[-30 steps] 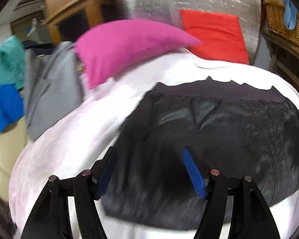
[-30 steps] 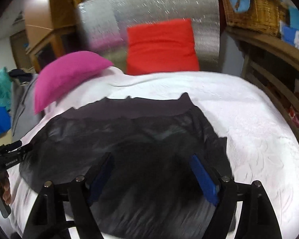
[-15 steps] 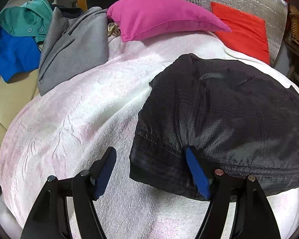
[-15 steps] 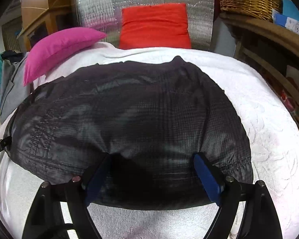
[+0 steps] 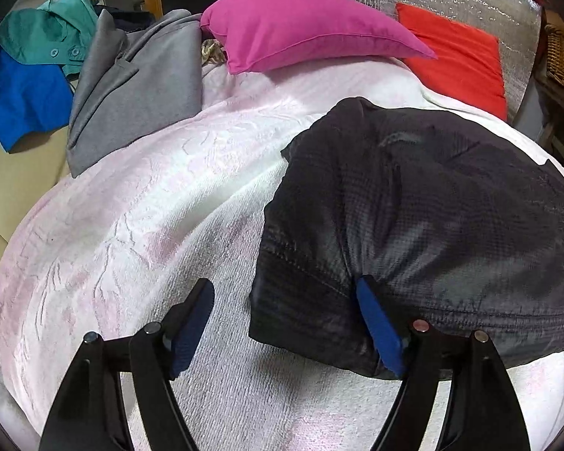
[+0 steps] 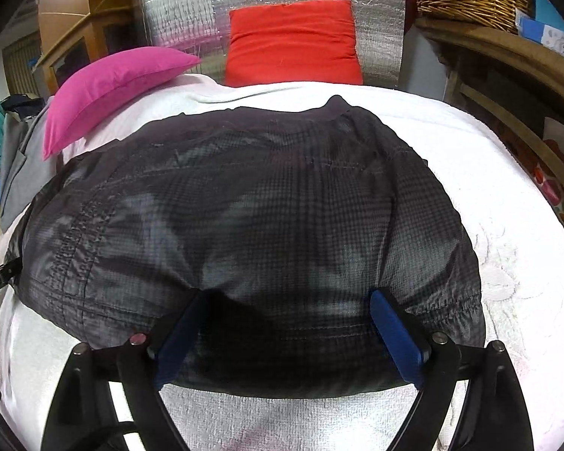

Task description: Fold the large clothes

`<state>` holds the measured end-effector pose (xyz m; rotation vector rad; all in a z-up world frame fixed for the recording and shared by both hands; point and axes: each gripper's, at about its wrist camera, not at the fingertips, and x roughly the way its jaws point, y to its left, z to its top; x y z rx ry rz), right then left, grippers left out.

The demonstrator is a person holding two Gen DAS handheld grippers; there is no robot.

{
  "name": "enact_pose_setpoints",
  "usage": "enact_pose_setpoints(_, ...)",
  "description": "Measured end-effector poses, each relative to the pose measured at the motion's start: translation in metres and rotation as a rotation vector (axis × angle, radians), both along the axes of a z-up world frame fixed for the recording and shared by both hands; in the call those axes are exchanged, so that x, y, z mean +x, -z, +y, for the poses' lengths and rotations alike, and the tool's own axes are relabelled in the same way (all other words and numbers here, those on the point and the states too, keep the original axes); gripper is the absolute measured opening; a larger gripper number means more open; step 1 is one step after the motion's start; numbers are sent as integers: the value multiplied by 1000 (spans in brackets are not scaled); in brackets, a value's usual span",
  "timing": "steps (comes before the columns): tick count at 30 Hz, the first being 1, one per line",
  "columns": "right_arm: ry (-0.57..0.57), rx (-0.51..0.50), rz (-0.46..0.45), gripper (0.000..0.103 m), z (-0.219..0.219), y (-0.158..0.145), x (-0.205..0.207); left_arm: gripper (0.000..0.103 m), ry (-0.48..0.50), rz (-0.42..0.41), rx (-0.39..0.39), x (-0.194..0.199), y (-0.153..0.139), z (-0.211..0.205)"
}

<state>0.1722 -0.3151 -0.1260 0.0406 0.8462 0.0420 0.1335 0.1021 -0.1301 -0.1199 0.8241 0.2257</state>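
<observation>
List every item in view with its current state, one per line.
Black garment: folded over, lying flat on the bed.
Left gripper: jaws open, one finger at the garment's near edge.
Right gripper: jaws open, straddling the garment's near edge.
White bedspread: spread out, wrinkled.
Pink pillow: lying on the bed.
Red cushion: propped upright.
Grey jacket: unfolded, draped at the bed's edge.

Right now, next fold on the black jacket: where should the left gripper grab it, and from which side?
Probably the black jacket's near-left corner, where the stitched hem lies flat on the white bedspread. Come in low from the left: the left gripper is open and already straddles that edge.
</observation>
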Motion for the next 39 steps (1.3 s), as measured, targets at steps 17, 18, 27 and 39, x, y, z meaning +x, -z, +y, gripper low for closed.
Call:
enact_pose_setpoints(17, -9, 49, 83, 95, -7, -7, 13, 90, 4, 48, -11, 5, -11, 9)
enact_pose_setpoints(18, -3, 82, 75, 94, -12, -15, 10, 89, 3, 35, -9, 1, -18, 9)
enact_pose_setpoints(27, 116, 244, 6, 95, -66, -24, -19, 89, -24, 6, -25, -14, -27, 22)
enact_pose_setpoints(39, 84, 229, 52, 95, -47, -3, -3, 89, -8, 34, 4, -12, -20, 10)
